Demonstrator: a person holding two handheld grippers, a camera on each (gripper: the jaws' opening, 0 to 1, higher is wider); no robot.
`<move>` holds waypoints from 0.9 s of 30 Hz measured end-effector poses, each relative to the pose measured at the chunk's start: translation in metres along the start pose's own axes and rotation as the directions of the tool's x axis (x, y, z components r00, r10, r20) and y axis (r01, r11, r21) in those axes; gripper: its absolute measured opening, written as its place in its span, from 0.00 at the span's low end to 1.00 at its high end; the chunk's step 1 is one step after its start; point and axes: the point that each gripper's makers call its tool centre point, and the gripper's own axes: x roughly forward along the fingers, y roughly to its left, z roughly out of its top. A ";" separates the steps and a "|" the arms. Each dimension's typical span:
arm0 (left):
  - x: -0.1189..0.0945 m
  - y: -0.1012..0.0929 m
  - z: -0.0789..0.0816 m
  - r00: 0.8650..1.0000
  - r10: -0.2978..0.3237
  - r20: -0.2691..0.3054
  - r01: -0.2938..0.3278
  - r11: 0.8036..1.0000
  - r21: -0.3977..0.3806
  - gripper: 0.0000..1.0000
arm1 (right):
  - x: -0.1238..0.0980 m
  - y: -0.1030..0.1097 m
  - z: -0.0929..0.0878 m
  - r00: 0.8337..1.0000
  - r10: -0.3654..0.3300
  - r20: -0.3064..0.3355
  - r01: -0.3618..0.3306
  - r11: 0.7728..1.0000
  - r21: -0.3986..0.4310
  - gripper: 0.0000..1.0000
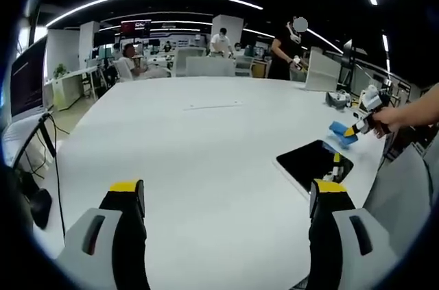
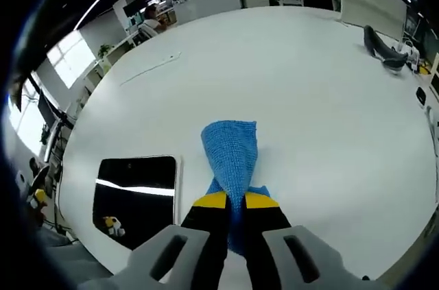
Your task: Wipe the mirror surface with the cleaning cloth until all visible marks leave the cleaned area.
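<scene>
Both right gripper (image 2: 235, 202) jaws pinch cloth (image 2: 232, 155); mirror (image 2: 136, 190) beside.

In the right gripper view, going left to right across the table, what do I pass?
mirror → cleaning cloth, pinched in the right gripper → dark object near the table's far right edge.

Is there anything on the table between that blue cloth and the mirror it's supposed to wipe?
Nothing visible. In the right gripper view the right gripper is shut on the blue cloth, which hangs beside the mirror lying flat on the white table; bare tabletop separates them.
</scene>
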 end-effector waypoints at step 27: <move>0.008 -0.015 -0.001 0.999 -0.035 -0.023 0.036 0.999 0.036 0.99 | 0.034 0.066 0.008 0.997 0.065 -0.039 -0.064 0.998 0.008 0.01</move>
